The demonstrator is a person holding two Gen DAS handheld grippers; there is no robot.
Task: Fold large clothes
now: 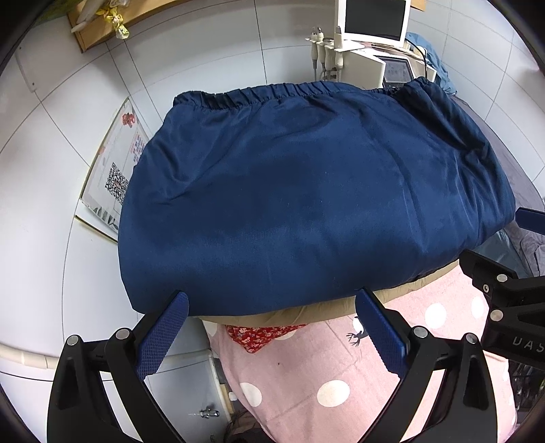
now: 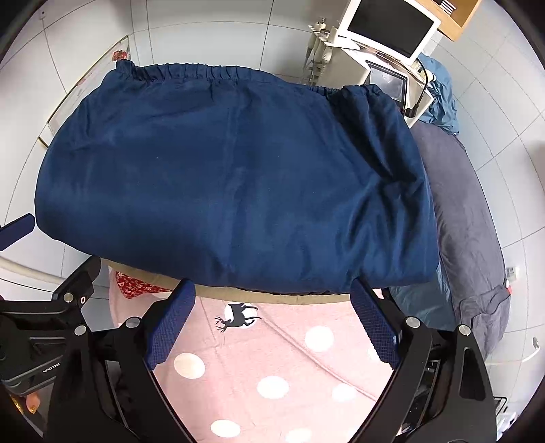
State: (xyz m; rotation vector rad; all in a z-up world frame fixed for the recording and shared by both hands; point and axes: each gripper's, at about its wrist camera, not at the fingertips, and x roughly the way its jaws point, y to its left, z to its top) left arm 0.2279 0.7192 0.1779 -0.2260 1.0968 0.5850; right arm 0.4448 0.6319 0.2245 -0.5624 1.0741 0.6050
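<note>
A large navy garment (image 1: 306, 197) with an elastic hem along its far edge lies folded flat on a small tan table (image 1: 402, 289). It also fills the right wrist view (image 2: 235, 184). My left gripper (image 1: 272, 303) is open and empty, hovering just short of the garment's near edge. My right gripper (image 2: 272, 293) is open and empty too, just short of the same near edge further right. The right gripper's body shows at the right edge of the left wrist view (image 1: 504, 293).
A pink polka-dot cloth (image 2: 272, 368) lies below the grippers, with a red floral fabric (image 1: 259, 335) beside it. A grey cushion (image 2: 466, 218) lies right of the table. A white machine with a monitor (image 2: 388, 30) stands behind. A framed poster (image 1: 115, 170) leans on the left.
</note>
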